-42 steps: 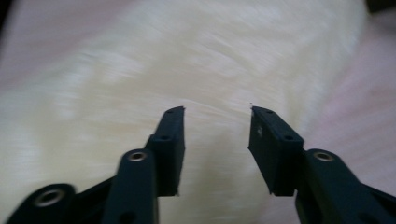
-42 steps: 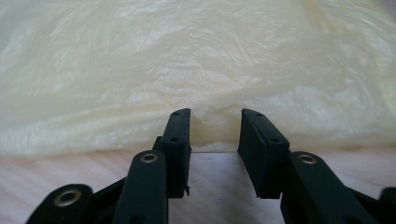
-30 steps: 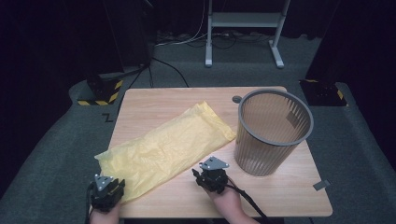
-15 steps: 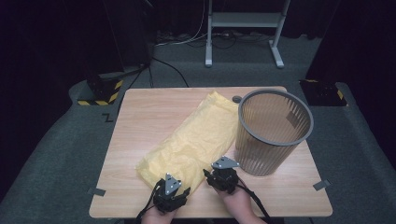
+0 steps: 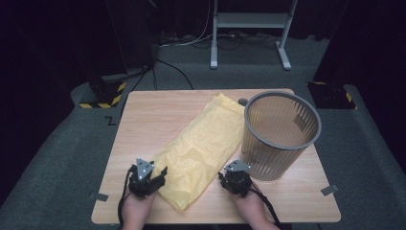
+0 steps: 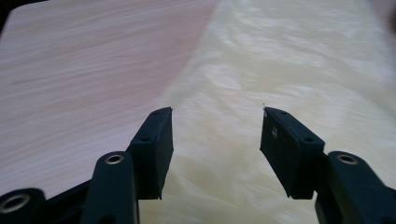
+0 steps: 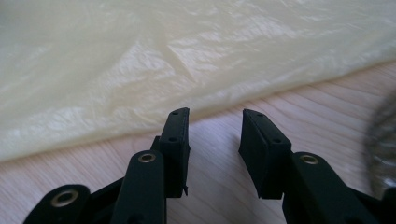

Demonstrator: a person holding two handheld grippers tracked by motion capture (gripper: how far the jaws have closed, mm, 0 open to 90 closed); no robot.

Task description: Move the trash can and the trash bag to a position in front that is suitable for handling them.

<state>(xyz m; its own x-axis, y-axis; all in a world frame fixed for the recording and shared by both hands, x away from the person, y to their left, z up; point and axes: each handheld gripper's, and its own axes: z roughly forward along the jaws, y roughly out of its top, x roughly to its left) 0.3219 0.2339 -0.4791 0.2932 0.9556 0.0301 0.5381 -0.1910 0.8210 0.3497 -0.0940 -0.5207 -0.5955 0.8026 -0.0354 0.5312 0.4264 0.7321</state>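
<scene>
At the near edge of the bench (image 5: 143,124), the left gripper (image 5: 152,178) has its fingers spread wide and empty over the near corner of the yellow plastic bag (image 5: 206,143). The right gripper (image 5: 236,179) hangs partly open, holding nothing, just short of the bag's right edge. Beyond, the bag lies flat and diagonal, touching the upright wire wastebasket (image 5: 280,136). Likely step: gripping the bag's near end to line the basket; next, both must close on its edge.
</scene>
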